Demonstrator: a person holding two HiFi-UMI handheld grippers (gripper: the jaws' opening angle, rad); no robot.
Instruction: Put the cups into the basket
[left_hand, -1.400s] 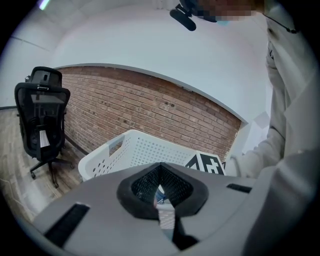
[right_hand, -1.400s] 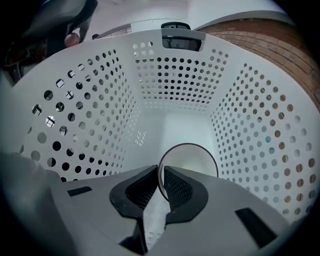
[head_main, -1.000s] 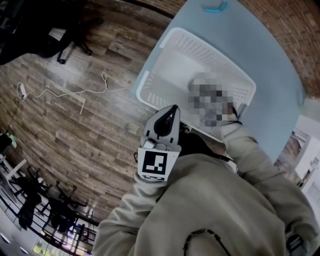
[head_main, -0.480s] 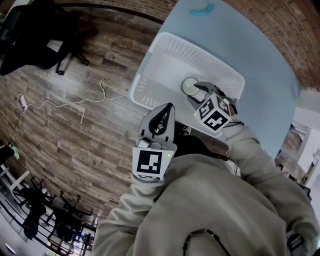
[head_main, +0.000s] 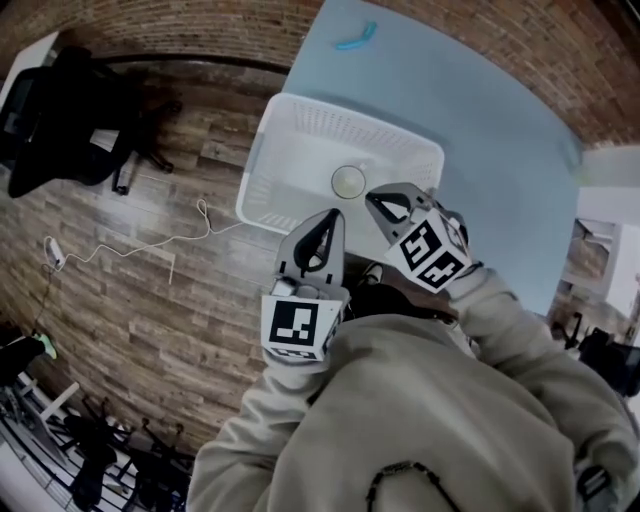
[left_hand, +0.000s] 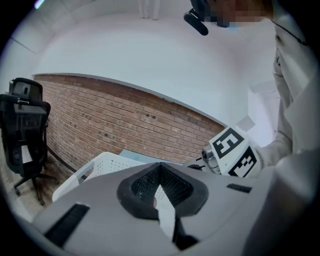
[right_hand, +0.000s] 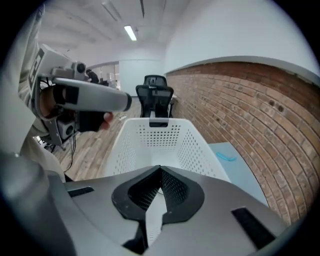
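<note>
A white perforated basket (head_main: 262, 160) stands on the light blue table (head_main: 490, 130), at its edge over the floor. One pale cup (head_main: 348, 182) stands upright on the basket's floor. My right gripper (head_main: 372, 197) hovers at the basket's near rim, just short of the cup, shut and empty. My left gripper (head_main: 337, 214) hangs beside it, also at the near rim, shut with nothing in it. The right gripper view looks down into the basket (right_hand: 157, 135) past the shut gripper (right_hand: 160, 170). In the left gripper view the gripper (left_hand: 160, 166) points over the basket's corner (left_hand: 97, 167).
A small blue object (head_main: 356, 38) lies on the table beyond the basket. Wooden floor (head_main: 150, 290) with a white cable (head_main: 130, 235) lies left of the table. A black office chair (head_main: 80, 130) stands at the left. A brick wall (right_hand: 250, 110) borders the table.
The right gripper has pulled back from the cup toward the person and its jaws have shut. The cup stays in the basket. The left gripper has hardly moved.
</note>
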